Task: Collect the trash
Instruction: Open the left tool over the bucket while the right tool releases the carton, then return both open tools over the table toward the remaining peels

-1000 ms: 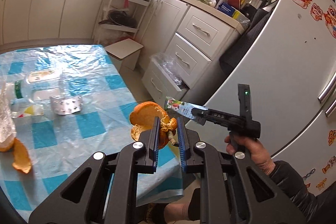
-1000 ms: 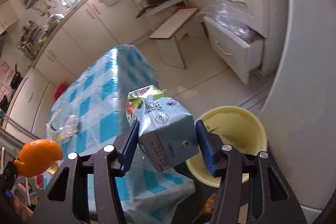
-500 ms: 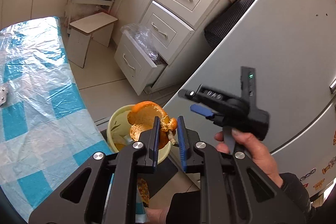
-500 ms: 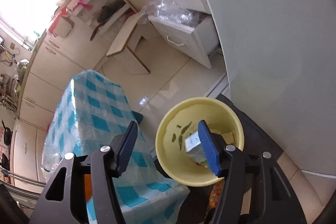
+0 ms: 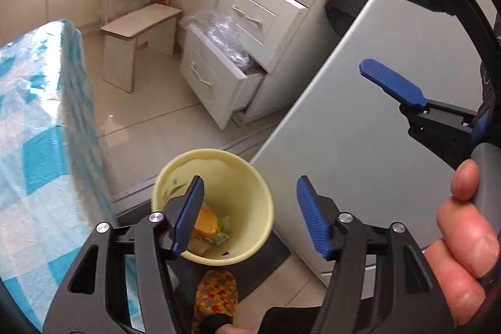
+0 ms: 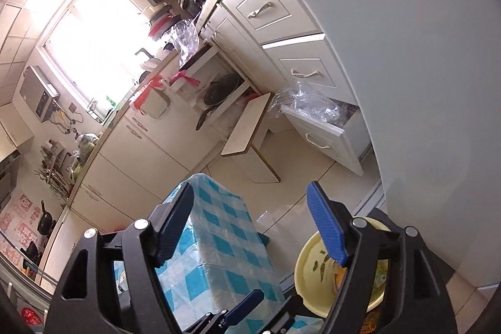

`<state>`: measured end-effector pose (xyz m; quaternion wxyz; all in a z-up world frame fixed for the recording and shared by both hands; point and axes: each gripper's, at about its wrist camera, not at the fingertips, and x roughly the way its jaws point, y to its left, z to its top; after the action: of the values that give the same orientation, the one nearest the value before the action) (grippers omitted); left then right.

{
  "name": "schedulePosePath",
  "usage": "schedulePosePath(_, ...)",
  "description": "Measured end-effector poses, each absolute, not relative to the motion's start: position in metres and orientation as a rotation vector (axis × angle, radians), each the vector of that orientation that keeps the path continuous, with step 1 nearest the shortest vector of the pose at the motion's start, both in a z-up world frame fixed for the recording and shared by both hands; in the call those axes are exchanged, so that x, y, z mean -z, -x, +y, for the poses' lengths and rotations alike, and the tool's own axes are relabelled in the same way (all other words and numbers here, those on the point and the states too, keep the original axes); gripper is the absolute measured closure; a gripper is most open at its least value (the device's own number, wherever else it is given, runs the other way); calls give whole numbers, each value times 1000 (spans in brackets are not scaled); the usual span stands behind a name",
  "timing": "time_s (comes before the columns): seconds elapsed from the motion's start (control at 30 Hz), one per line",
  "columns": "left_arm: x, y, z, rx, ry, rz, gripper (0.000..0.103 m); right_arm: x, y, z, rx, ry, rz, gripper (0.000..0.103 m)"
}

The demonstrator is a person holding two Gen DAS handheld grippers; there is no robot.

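Since the curled orange peel (image 5: 206, 219) already lies at the bottom of the pale yellow round plastic bin (image 5: 250, 177), on top of a crumpled printed carton scrap, the drop looks done and the step in hand is getting clear of the bin. The left gripper (image 5: 250, 215) hangs right over the bin mouth; its jaws have just been opening and now stand apart with nothing between them. Best move, I'd judge: lift straight up before swinging back, so the fingers don't catch the thin rim and tip the light bin. The right gripper (image 6: 250, 224) has also just been opening, jaws apart and bare, off to the side of the bin with the table ahead of it. The peel looks soft and waxy. The bin is smooth, tapered, and smeared with green flecks inside. It sits on a dark floor mat (image 5: 275, 249), just beside the blue-and-white checked tablecloth (image 5: 37, 146), which is glossy and crinkled, and a flat grey fridge door (image 5: 344, 115). A cream drawer (image 5: 216, 77) stands open, stuffed with clear plastic bags.
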<state>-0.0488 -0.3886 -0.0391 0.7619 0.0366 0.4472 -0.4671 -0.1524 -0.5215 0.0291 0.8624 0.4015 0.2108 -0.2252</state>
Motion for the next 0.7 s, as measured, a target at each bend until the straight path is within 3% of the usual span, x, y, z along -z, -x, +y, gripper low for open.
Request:
schedulePosePath(0.33,18,34,-285,896,-25,914,39,-39,130,-500,396,-819,456,30)
schedulePosePath(0.7,31,20,-74,536,107,916,39,-31,90,-456,272,-778,562,29)
